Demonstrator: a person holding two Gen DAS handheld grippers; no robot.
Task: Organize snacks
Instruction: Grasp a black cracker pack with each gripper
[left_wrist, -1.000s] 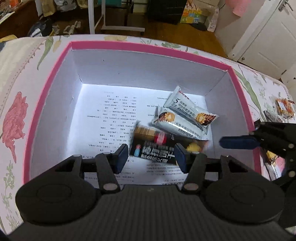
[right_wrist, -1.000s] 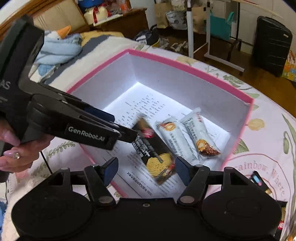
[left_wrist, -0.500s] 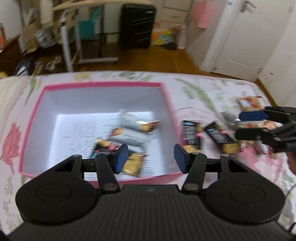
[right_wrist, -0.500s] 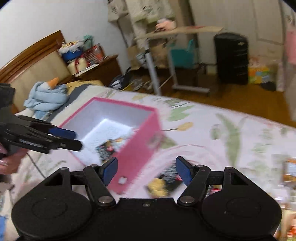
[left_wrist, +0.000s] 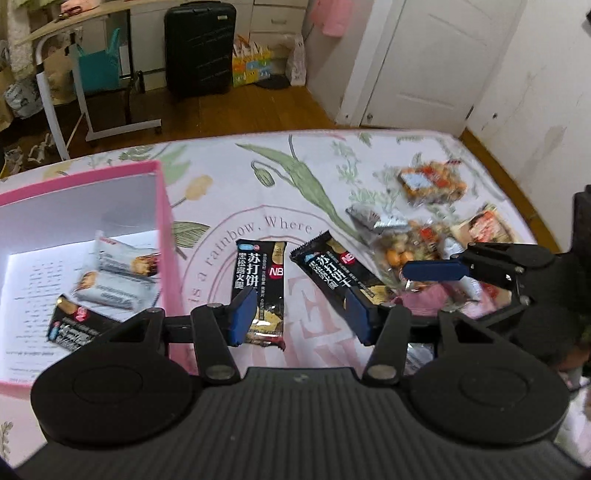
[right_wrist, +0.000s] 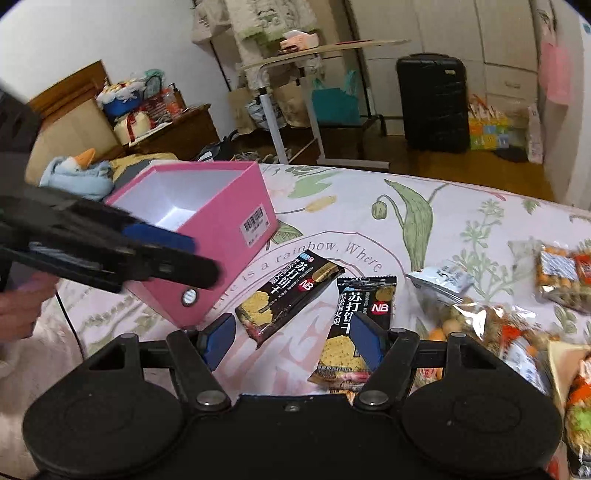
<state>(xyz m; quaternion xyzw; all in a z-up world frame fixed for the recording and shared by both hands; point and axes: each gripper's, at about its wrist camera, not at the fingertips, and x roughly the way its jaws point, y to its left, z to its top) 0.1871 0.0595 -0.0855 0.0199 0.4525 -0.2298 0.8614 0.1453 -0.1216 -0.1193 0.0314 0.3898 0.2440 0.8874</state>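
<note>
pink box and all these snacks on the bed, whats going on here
A person is sorting snacks into the pink box with a gripper in each hand. Three packets already lie in the box. Both the left gripper and the right gripper are open and empty, hovering over two black cracker packets lying on the floral bedspread beside the box. A pile of mixed snack bags waits further right.

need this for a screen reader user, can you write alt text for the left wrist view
Open left tongs hover empty over two black cracker packets lying on a floral bedspread. A pink box at left holds three snacks; the right tongs reach in over a pile of snack bags at right.
</note>
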